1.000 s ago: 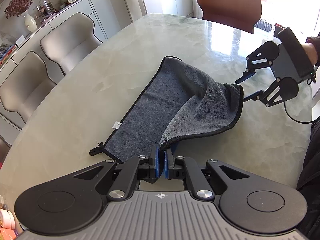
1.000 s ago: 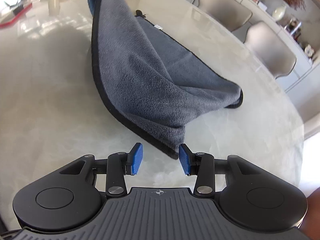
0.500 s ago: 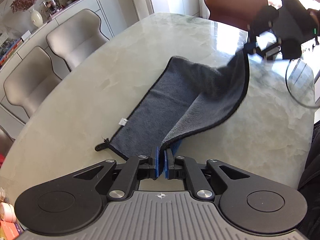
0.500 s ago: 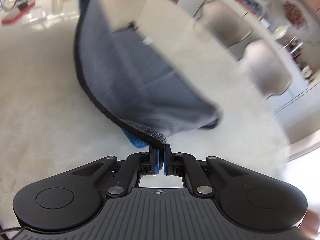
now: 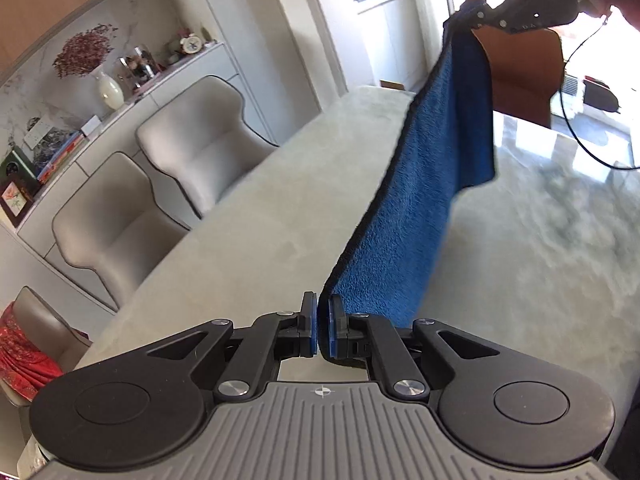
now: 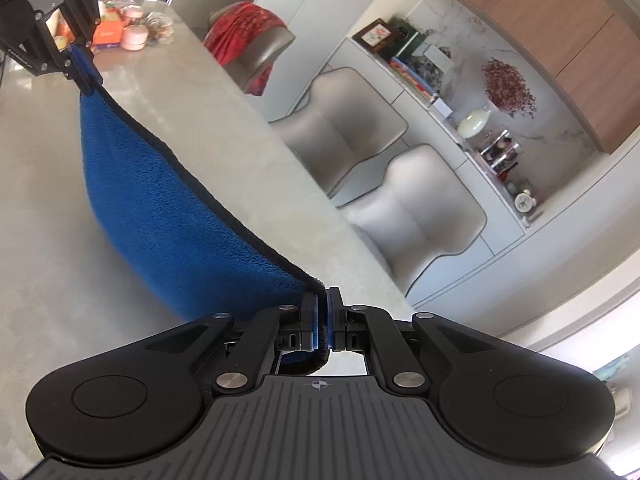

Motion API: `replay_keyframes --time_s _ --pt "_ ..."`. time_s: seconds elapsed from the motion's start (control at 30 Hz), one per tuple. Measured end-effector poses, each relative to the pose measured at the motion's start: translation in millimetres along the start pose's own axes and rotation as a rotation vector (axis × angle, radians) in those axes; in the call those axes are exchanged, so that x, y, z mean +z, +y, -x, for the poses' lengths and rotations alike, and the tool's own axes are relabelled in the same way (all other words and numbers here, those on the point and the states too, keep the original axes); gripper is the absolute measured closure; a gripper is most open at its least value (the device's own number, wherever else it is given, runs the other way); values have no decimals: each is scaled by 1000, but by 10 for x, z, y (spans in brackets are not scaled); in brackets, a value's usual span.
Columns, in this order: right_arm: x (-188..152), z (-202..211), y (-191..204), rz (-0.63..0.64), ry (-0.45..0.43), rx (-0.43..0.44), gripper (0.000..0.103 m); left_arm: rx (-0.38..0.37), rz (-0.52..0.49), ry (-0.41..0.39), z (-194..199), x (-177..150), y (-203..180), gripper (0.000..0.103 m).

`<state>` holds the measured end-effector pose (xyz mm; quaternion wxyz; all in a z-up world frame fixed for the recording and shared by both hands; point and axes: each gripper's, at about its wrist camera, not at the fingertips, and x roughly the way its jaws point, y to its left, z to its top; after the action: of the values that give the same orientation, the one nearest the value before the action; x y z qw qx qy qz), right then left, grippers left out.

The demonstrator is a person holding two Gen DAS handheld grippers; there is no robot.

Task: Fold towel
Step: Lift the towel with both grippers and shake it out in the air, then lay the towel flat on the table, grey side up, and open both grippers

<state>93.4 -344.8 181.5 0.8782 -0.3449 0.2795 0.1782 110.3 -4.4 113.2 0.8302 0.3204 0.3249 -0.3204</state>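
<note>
1. Your left gripper (image 5: 323, 330) sits at the bottom centre of the left wrist view, its blue pads pressed together on a corner of the towel (image 5: 424, 184).
2. From that corner the towel climbs toward the upper right of the frame, blue side facing you, with a dark edge running along its left side.
3. Your right gripper (image 5: 486, 14) shows at the top right of that same view, clamped on the far corner of the towel.
4. In the right wrist view, your right gripper (image 6: 322, 326) is at the bottom centre, jaws closed on the towel's (image 6: 168, 216) corner, with a bit of cloth bunched behind the pads.
5. There the towel stretches to the upper left of the frame, where your left gripper (image 6: 82, 70) pinches its other corner.
6. The towel hangs between your two grippers above the marble table (image 5: 256, 220); its lower edge sags, and you cannot tell whether it touches the tabletop.
7. Two pale chairs (image 5: 200, 136) stand beside the table on the left of the left wrist view.
</note>
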Motion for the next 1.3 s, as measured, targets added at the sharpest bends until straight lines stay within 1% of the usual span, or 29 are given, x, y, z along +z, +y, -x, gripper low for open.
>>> replay_keyframes --time_s 0.2,0.27,0.33,0.43,0.53,0.57,0.63,0.67,0.77,0.83,0.93,1.0,1.07,1.13,1.23,1.3 --pt "280 -408 -362 2 31 8 99 138 5 -16 -119 453 552 98" --pt "342 -457 -423 7 26 10 98 179 5 -21 -118 571 699 98" --pt "418 -532 -532 0 12 12 98 199 17 -43 -75 667 824 98" --pt "465 -568 -624 -17 0 30 98 210 -2 -53 -52 700 838 98" --pt "386 -613 -549 -1 2 51 98 191 -44 -12 -174 559 662 98" --pt "353 -622 -500 9 8 60 98 181 -68 12 -257 460 544 98" --pt "195 -693 -268 49 42 100 98 155 -101 53 -397 276 346 98" --pt "111 -739 -142 67 60 118 98 129 -107 75 -481 145 212 98" --pt "-142 -836 229 111 107 166 98 56 -87 126 -673 -214 -105 98" --pt "-379 -884 548 131 149 212 98 16 -60 154 -758 -425 -267 98" --pt "-665 -907 939 152 196 270 98 -64 13 188 -842 -737 -494 98" --pt "-803 -886 1136 140 210 294 98 -104 40 198 -873 -861 -594 98" --pt "-879 -878 1237 114 229 316 98 -98 48 182 -948 -881 -642 98" --pt "-953 -864 1306 94 235 313 98 -92 55 166 -1023 -901 -690 98" --pt "-964 -941 1242 62 254 282 98 -85 35 138 -1204 -866 -755 93" --pt "-954 -990 1167 33 258 263 98 -73 -13 114 -1371 -804 -834 93"
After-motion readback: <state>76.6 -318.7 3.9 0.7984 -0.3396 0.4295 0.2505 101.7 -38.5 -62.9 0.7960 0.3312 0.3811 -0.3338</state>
